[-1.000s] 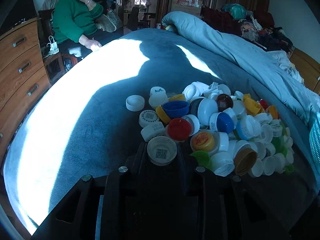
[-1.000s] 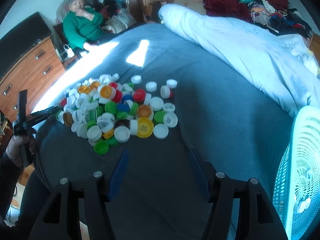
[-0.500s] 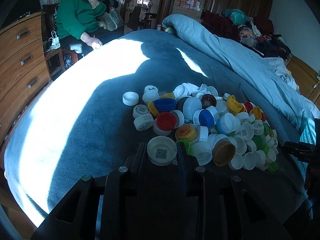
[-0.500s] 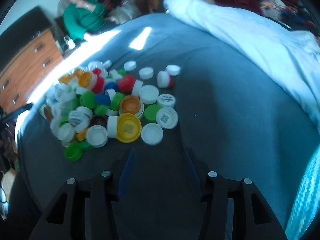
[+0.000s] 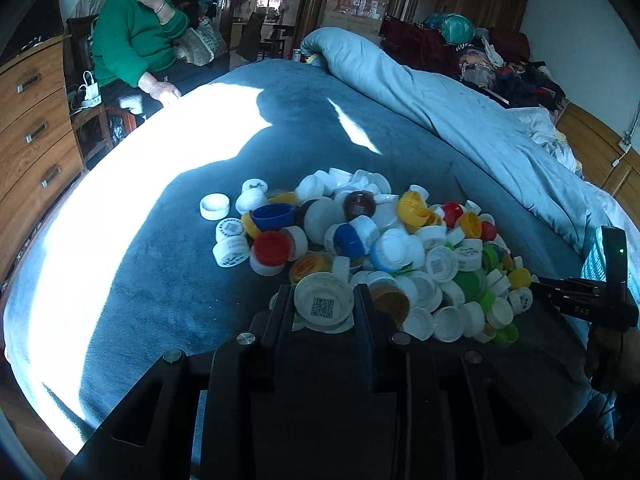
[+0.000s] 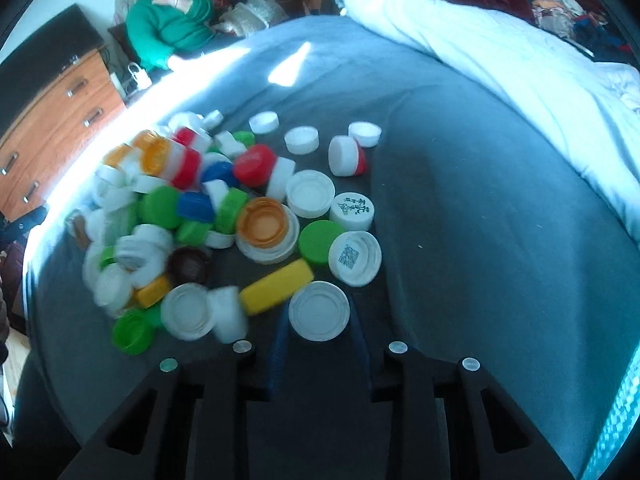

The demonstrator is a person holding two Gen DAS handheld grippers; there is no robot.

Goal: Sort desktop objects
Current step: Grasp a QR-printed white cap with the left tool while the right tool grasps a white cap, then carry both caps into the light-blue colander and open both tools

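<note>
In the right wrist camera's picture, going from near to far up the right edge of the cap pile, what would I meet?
Plain white cap between the hand-held gripper's closing jaws → white cap with a QR code → white cap with a green plant print → red-and-white cap on its side → small white cap.

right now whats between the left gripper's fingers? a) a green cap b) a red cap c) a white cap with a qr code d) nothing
c: in the left wrist view the left gripper has its fingers on both sides of a white cap with a QR code.
</note>
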